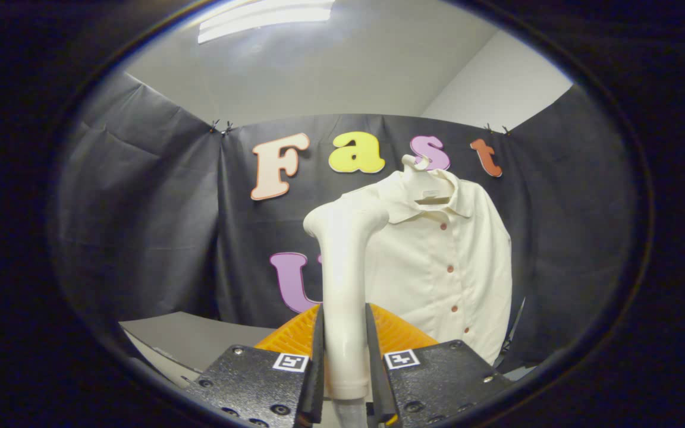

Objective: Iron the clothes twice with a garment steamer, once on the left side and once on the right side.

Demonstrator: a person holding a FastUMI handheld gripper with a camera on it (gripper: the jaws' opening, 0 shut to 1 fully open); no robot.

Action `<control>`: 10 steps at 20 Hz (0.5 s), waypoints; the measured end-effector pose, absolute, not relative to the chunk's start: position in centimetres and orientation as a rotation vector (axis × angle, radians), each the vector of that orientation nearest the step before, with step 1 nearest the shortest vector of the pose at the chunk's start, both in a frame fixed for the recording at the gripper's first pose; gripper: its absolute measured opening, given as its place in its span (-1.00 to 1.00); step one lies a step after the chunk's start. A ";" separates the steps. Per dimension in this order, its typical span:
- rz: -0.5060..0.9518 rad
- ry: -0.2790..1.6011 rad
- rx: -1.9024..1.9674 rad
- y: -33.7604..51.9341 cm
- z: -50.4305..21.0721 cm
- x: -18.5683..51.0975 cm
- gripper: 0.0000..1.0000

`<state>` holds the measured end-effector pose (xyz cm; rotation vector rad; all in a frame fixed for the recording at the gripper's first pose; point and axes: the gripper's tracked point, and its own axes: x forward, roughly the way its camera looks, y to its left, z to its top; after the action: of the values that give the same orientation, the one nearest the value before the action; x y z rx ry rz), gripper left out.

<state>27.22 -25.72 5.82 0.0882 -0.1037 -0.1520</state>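
Gripper [345, 356] clamped on steamer [342, 285] handle, head raised just short of hanging shirt [443, 267] beyond; likely approach before first pass, next needing head brought against one side.

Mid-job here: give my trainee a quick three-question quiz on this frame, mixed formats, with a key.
1. True or false: the hand-held gripper is shut on the steamer.
2. The shirt hangs: A) folded on the table, B) on a hanger beyond the steamer, C) between the fingers.
3. Fill in: just behind the fingers sits an ____ ribbed object.

Key: 1 true; 2 B; 3 orange.
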 end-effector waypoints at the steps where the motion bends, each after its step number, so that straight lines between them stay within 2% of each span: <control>1: -0.163 -0.112 0.087 -26.9 6.0 28.0 -0.36; 6: -0.182 -0.111 0.125 -30.8 4.5 32.6 -0.35; 10: -0.164 -0.106 0.209 -31.9 1.1 33.8 -0.35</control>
<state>33.76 -31.91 1.06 0.2087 -0.1063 -0.1642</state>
